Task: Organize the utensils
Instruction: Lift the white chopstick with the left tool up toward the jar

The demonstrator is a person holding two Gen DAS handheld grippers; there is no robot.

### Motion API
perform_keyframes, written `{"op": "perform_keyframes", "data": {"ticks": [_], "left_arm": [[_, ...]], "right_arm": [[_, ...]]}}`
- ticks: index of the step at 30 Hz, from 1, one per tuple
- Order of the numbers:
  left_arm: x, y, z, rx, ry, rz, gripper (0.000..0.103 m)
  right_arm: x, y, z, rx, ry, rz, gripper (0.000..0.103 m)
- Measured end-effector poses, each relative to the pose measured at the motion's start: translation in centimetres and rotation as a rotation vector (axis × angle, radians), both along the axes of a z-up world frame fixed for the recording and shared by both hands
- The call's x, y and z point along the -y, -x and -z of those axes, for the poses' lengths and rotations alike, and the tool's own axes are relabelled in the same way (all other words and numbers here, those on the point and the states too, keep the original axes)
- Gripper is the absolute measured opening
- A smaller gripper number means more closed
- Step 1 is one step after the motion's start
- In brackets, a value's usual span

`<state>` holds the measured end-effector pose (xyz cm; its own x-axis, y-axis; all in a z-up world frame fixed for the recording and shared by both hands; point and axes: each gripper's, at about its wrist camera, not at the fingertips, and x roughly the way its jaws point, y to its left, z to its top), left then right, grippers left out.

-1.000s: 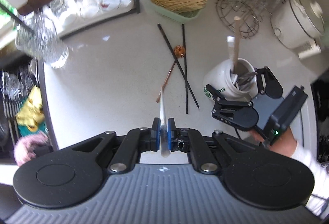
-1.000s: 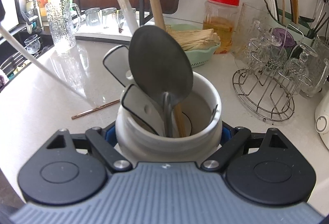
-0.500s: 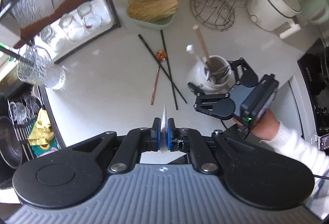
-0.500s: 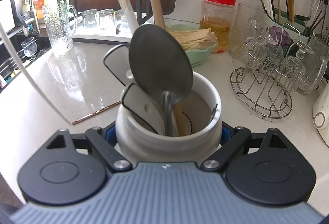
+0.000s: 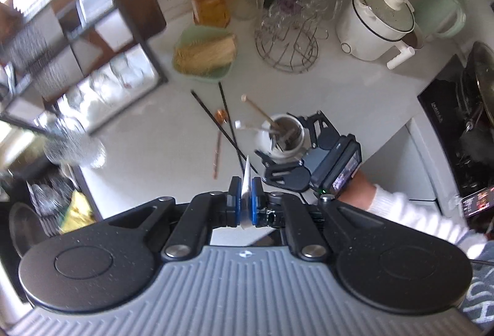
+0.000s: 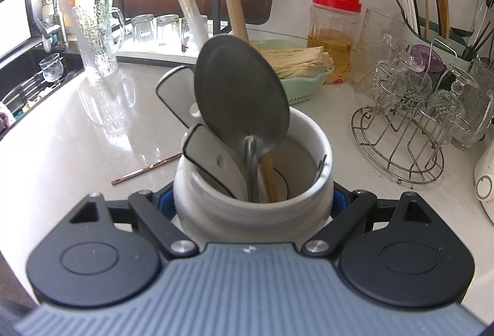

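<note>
My left gripper points almost straight down, high over the counter, shut on a thin white utensil that sticks out past its blue pads. Below, my right gripper is shut on a white ceramic utensil jar standing on the counter; the same jar shows in the left wrist view. A dark metal spoon, wooden handles and white flat handles stand in it. Two black chopsticks and a copper spoon lie on the counter left of the jar.
A green basket of dry noodles, a red-lidded jar, a wire rack with glasses and a white rice cooker line the back. A glass mug and sink lie left, a stove right.
My left gripper has risen well above the counter with the white utensil, so its tip has left the surface. The right gripper and jar have not moved.
</note>
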<state>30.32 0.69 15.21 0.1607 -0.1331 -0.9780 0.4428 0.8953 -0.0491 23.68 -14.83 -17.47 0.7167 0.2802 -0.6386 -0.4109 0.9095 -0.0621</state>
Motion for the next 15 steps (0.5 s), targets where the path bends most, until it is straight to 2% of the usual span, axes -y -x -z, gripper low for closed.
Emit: {"op": "perform_keyframes", "data": {"ticks": [7,15], "left_arm": [[2.3,-0.2,-2.3,0.001,0.02,0.049,0.007],[5.4,-0.6,-3.2,0.026,0.029,0.118,0.007]], "right_arm": [[0.1,0.2,0.1,0.009,-0.003,-0.009,0.092],[0.2,0.2,0.1,0.015,-0.008,-0.022,0.092]]}}
